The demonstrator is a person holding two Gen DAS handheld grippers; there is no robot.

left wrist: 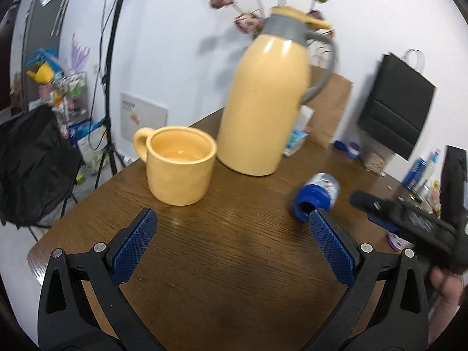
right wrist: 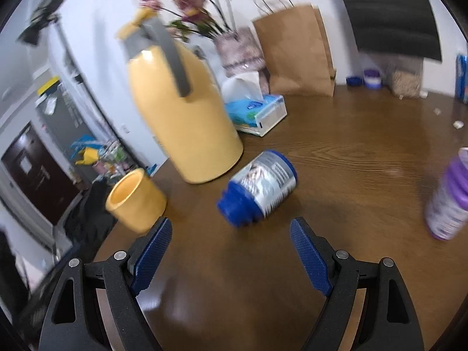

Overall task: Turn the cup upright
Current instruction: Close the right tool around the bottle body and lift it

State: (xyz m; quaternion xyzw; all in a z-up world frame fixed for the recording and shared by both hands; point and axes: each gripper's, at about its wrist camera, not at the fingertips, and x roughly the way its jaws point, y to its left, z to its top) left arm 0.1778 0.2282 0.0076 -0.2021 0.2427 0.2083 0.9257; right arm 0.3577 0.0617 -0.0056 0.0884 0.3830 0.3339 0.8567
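Yellow cup (left wrist: 180, 165) is seen upright mid-left; its handle is only shown in the left view. Left gripper (left wrist: 234, 216) and right gripper (right wrist: 231, 228) are spread wide, nothing held.

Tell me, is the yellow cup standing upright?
Upright: the cup rests on its base on the table, its open mouth facing up.
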